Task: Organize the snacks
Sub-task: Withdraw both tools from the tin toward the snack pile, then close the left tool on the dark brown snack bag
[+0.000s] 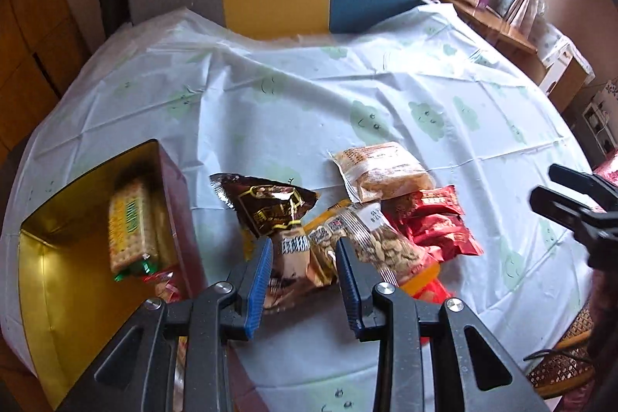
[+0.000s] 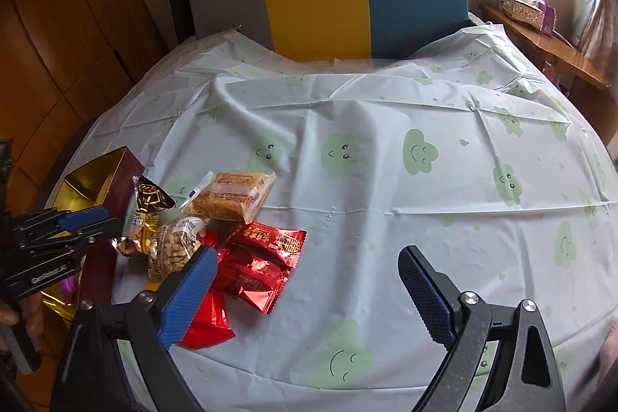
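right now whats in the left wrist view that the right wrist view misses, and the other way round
Only the left wrist view looks into the gold-lined box, where a cracker pack already lies. Only the right wrist view shows the left gripper from outside, with part of the hand holding it, and the right gripper wide open with nothing between its pads. Both show the snack pile on the cloud-print cloth: brown pouch, peanut bag, cake bar, red packets.
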`<state>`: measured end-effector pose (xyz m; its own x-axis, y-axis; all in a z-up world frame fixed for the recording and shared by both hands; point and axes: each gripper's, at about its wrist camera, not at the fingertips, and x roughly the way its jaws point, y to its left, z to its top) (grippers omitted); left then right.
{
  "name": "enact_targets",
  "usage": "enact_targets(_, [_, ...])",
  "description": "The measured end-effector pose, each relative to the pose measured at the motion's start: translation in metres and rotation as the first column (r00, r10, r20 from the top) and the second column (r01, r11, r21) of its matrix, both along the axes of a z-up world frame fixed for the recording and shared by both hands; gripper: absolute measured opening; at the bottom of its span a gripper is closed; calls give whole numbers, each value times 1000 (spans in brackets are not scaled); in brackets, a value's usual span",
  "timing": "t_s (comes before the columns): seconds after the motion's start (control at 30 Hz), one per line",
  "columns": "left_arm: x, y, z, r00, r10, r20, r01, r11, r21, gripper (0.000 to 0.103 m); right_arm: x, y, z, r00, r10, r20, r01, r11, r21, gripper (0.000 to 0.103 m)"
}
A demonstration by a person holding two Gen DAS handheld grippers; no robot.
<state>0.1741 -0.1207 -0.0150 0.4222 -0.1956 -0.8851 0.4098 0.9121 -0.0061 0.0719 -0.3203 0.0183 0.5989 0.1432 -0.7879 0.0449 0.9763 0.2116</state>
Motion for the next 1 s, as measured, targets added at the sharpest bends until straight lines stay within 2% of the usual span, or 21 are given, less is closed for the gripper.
enact_targets(0.1, [16,-8,-15,999,20,-36,-18,998,55,34,0,1,2,1000,8,5,-9,1000,10,95])
enact_targets(0.33, [37,-12,-38,996,34,-85,-24,993,112,34,-1,1,5,1000,14,18,-15,999,28,95])
enact_targets(0.57, [36,-10,-37,998,43,-44,-39,995,96,16,-1,-3,6,1000,1,25,-2,999,33,95])
enact_targets(0.73, [12,-1,-15,999,38,22,-38,999,3,14,-1,-14,6,999,-46,24,45,998,42,95])
enact_targets(0.87, [-32,0,10,997,-34,72,40,996,-84,14,1,-21,4,997,-74,10,73,996,47,95])
enact_targets(1.0, [-75,0,15,991,-116,64,123,985,-119,14,2,-18,-2,998,-66,-11,67,997,30,95])
